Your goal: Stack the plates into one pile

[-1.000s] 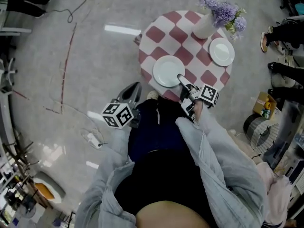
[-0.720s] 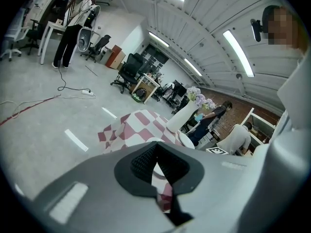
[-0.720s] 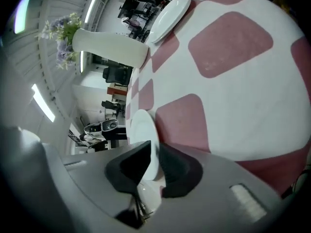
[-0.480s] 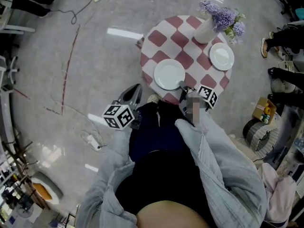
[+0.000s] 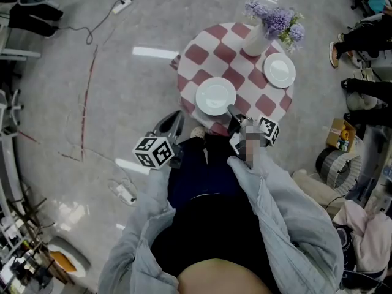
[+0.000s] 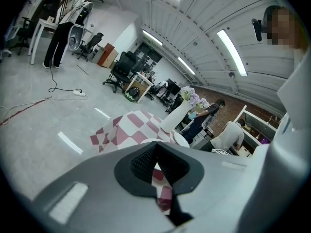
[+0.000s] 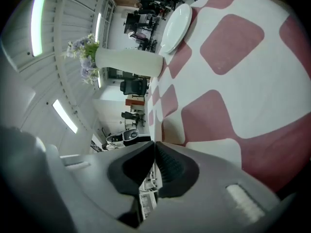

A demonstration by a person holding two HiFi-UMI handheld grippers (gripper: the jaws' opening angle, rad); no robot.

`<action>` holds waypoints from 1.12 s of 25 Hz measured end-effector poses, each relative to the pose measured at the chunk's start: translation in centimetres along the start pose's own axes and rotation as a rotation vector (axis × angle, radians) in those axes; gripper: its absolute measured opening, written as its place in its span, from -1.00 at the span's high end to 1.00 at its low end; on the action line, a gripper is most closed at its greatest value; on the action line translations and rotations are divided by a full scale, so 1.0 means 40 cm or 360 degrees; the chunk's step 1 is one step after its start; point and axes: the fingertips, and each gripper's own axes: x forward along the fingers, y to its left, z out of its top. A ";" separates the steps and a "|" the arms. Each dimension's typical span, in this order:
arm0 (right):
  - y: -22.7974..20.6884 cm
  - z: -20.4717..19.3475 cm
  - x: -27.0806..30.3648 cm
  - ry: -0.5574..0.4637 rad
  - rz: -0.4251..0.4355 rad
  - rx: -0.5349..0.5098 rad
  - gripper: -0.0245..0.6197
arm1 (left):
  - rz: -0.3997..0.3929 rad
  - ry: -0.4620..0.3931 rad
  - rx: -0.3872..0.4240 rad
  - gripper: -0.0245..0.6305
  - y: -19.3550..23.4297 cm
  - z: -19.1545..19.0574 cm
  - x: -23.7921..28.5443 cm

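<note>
White near plate (image 5: 215,96) lies beside the right gripper (image 7: 155,152), whose jaws have just closed on nothing. The left gripper (image 6: 156,152) is likewise closed and empty. Likely a missed grasp; nothing stacked.

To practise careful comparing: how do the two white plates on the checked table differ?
The near plate sits at the near edge of the table; the far plate sits beside the vase. The right gripper is at the near plate's rim; no gripper is near the far plate. The near plate looks slightly larger than the far plate in the head view. Both are round, white, empty and lie flat.
</note>
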 end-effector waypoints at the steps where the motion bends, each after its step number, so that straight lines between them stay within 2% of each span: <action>1: 0.012 0.004 -0.005 -0.0023 0.0035 0.0008 0.87 | -0.0010 0.0005 0.0004 0.89 0.000 0.001 0.002; 4: 0.037 0.019 -0.026 -0.0102 0.0133 0.0050 0.87 | -0.0048 0.0018 0.0020 0.89 -0.003 0.006 0.012; 10: 0.095 0.044 -0.085 -0.0249 0.0250 0.0010 0.87 | -0.0150 0.0074 0.0076 0.89 -0.020 0.016 0.046; 22: 0.066 0.113 -0.242 -0.0593 0.0283 0.0040 0.87 | -0.0368 0.0261 0.0218 0.89 -0.102 -0.005 0.157; 28: 0.054 0.188 -0.307 -0.0775 0.0294 0.0075 0.87 | -0.0469 0.0363 0.0296 0.89 -0.153 -0.019 0.225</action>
